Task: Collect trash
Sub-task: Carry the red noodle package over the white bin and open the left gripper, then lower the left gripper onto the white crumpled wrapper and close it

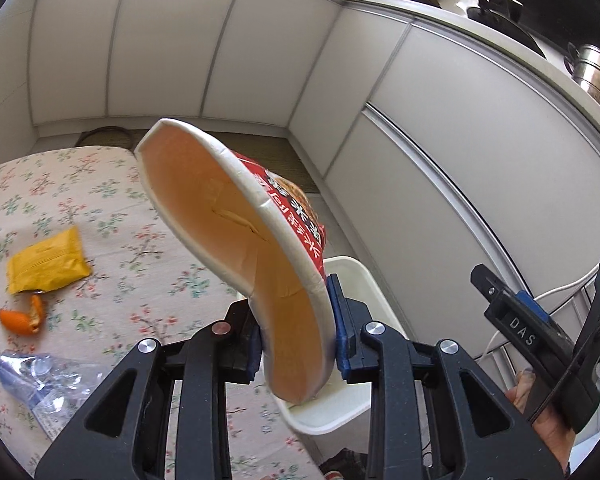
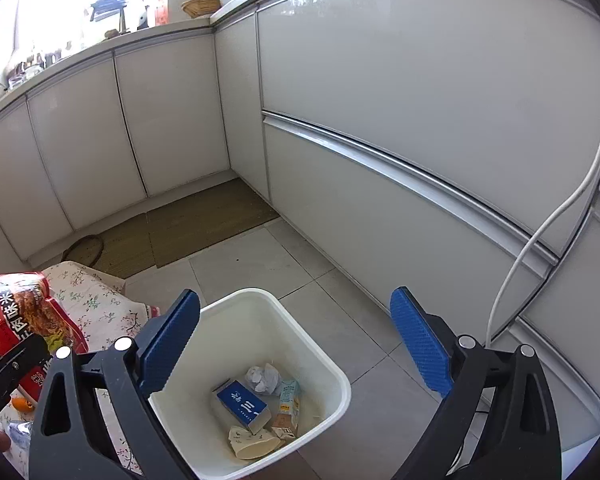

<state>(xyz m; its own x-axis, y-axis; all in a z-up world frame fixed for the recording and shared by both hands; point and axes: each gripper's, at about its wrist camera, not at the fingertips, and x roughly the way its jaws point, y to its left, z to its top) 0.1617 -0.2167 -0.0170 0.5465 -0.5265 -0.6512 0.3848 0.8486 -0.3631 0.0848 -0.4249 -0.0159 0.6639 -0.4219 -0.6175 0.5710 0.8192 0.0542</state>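
My left gripper (image 1: 296, 344) was clamped on a squashed red-and-white instant noodle cup (image 1: 228, 220). The blue fingers (image 1: 342, 336) pinched its flattened rim, and the orange-stained inside faced the camera. The cup's printed side was mostly turned away, so only a strip of lettering showed. Just beyond the fingers, half hidden by the cup, stood the white bin (image 1: 352, 280).

To the left of those fingers, on the floral-covered counter (image 1: 112, 200), lay a yellow packet (image 1: 48, 266), a curl of orange peel (image 1: 22, 318) and a crushed clear plastic bottle (image 1: 40, 384), which was partly cut off by the gripper frame.

My right gripper (image 2: 296, 344) stood wide open with nothing between its blue fingers (image 2: 418, 344). The bin (image 2: 328, 360) sat directly below and between them on the tiled floor. Inside it lay a blue box (image 2: 240, 402), a crumpled paper ball (image 2: 264, 378), a small carton (image 2: 288, 404) and a flattened paper cup (image 2: 252, 442). The noodle cup (image 2: 24, 312) showed at the left edge, partly hidden.
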